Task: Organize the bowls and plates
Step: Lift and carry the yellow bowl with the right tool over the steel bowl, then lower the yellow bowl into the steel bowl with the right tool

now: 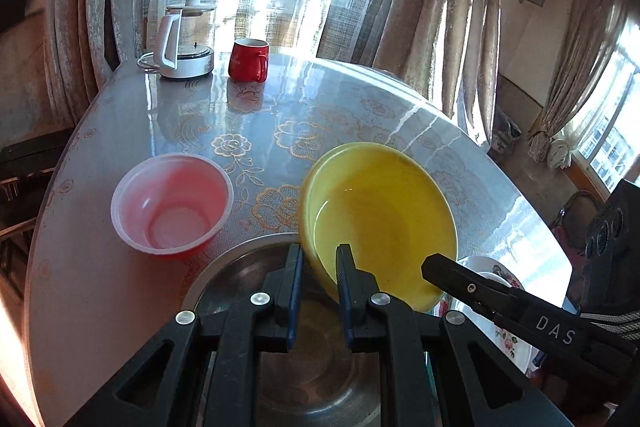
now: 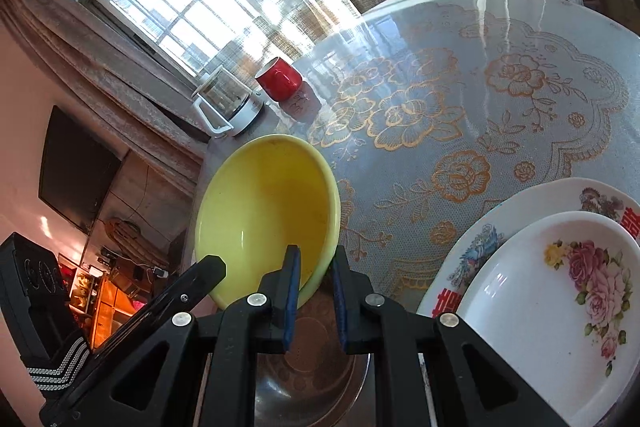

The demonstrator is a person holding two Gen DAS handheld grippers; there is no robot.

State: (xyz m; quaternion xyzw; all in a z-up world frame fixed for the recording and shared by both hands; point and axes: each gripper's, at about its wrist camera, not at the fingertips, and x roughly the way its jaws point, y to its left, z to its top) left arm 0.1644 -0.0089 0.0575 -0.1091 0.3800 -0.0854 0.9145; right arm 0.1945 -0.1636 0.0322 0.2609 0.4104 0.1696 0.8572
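1. keep both grips firm – left gripper [image 1: 319,261] shut narrow on the near-left rim of the glossy yellow ceramic bowl [image 1: 380,211], right gripper [image 2: 316,267] shut just as narrow on the opposite edge of that rim, one pad inside the wall and one outside on each.
2. hold the two hands in step; any drift apart or together would likely twist the rim out of the pads, since a glazed wall probably slides easily.
3. level the bowl before setting it down – at present tilted, far edge higher, lifted clear of the table.
4. lower straight and slowly; beneath the grippers lies a round stainless steel basin [image 1: 240,259], near the table's near edge, seemingly the closest landing spot, though the intended place cannot be told for sure.
5. mind the neighbours: translucent pink plastic bowl [image 1: 172,203] to the left, standing alone; to the right a white oval dish with pink roses [image 2: 560,307] stacked on a larger white plate with birds and red characters [image 2: 480,239].
6. release only once the base rests flat, one gripper after the other if wobble shows.
7. look of the bowl: shallow, wide, smooth, plain yellow inside and out, empty, a few faint dark specks on the inner wall, sunlight glowing through the colour.
8. far off, no concern: red ceramic mug [image 1: 248,61] and white-handled glass kettle [image 1: 184,43] at the far-left side of the round, lace-patterned glass-topped table [image 1: 360,99].
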